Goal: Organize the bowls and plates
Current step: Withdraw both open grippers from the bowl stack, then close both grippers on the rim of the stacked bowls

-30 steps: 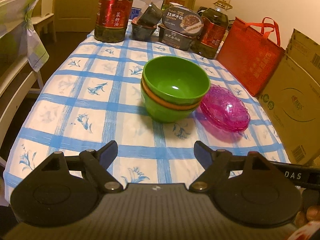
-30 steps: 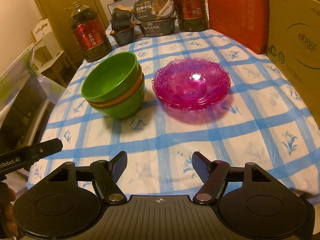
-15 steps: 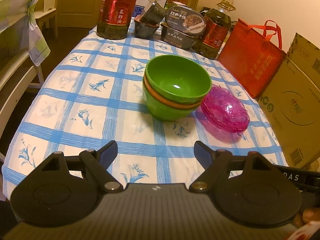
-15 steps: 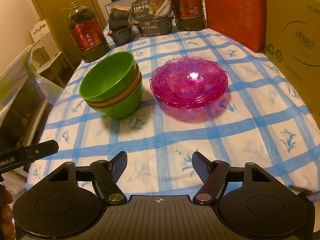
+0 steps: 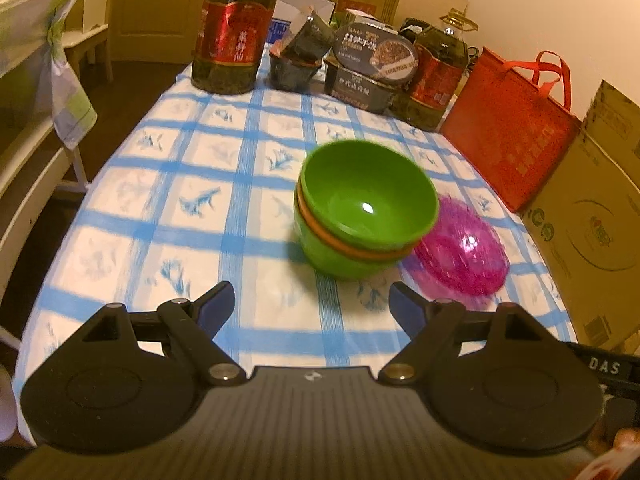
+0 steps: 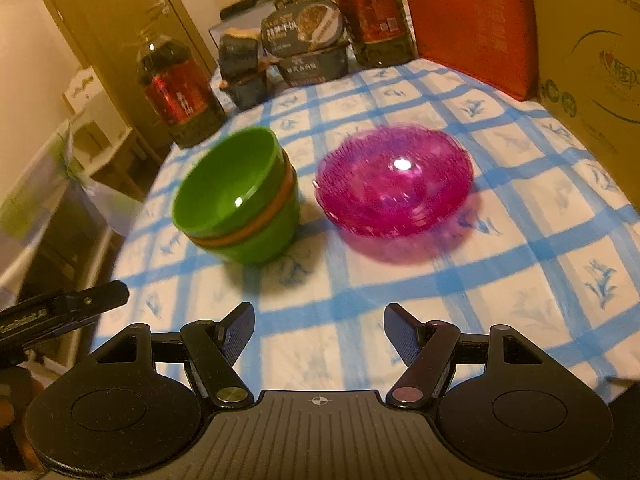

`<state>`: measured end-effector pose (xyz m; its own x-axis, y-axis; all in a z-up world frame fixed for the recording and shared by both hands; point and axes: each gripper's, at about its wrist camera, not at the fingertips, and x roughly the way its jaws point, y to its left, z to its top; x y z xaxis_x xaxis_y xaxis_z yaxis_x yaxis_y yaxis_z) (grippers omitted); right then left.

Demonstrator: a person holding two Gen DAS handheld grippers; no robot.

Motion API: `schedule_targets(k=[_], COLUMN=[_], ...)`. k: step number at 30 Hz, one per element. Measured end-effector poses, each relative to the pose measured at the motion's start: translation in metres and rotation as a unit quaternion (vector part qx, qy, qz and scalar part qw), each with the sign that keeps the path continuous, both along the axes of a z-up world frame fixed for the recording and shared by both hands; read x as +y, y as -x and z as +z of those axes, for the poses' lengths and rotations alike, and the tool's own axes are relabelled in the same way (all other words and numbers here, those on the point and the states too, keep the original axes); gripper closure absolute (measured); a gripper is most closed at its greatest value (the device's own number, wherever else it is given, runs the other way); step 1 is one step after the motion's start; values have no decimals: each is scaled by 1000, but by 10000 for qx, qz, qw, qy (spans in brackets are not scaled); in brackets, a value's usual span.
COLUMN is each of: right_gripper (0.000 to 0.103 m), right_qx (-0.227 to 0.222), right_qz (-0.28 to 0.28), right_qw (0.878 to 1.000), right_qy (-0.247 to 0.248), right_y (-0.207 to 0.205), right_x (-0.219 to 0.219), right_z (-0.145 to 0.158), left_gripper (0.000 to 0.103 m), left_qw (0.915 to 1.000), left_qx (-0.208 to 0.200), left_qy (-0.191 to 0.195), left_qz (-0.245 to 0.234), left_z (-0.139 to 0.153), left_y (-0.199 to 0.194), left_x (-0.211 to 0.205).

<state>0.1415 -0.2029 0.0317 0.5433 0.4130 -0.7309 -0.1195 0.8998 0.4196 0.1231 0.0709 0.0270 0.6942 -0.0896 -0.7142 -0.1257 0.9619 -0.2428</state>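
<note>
Blue-checked table (image 6: 520, 280), stacked green bowls (image 6: 236, 204) at its middle, pink plates (image 6: 394, 188) just right of the bowls, left gripper (image 5: 311, 305) and right gripper (image 6: 319, 330) hovered level near the bowls, fingers wide, empty.

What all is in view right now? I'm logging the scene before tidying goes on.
bowls: three nested, green-orange-green, table middle, left of the plates
plates: stacked, count unclear, clear pink, beside the bowls
oil bottles: two, dark with red labels, far end
food boxes: several, dark, far end between the bottles
bag: one, red, right edge
carton: one, brown, right, nearer than the bag
tablecloth: white with blue checks
left gripper: black, open, empty, short of the bowls
right gripper: black, open, empty
</note>
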Motion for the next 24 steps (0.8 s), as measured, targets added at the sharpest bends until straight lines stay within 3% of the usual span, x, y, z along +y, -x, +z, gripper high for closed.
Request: schedule_targets(k=[9,18,24], right_gripper=[32,32,32], right_qx=[95,393,650], right_qz=[-93,-277,-427], right_qw=[9997,9966,9935], right_qy=[-191,-666,-835], right_y=[-46,-95,-123], right_x=[18,36,47], right_z=[2,-17,-37], left_gripper=[20,20,33], left_qw=[9999,9988,9972], left_qx=[55,384,589], left_qy=[-24,266,391], left_qz=[-152,-162,-255], left_z=[5,-22,-39], left_y=[-58,-121,-154], left_x=[14,29,34])
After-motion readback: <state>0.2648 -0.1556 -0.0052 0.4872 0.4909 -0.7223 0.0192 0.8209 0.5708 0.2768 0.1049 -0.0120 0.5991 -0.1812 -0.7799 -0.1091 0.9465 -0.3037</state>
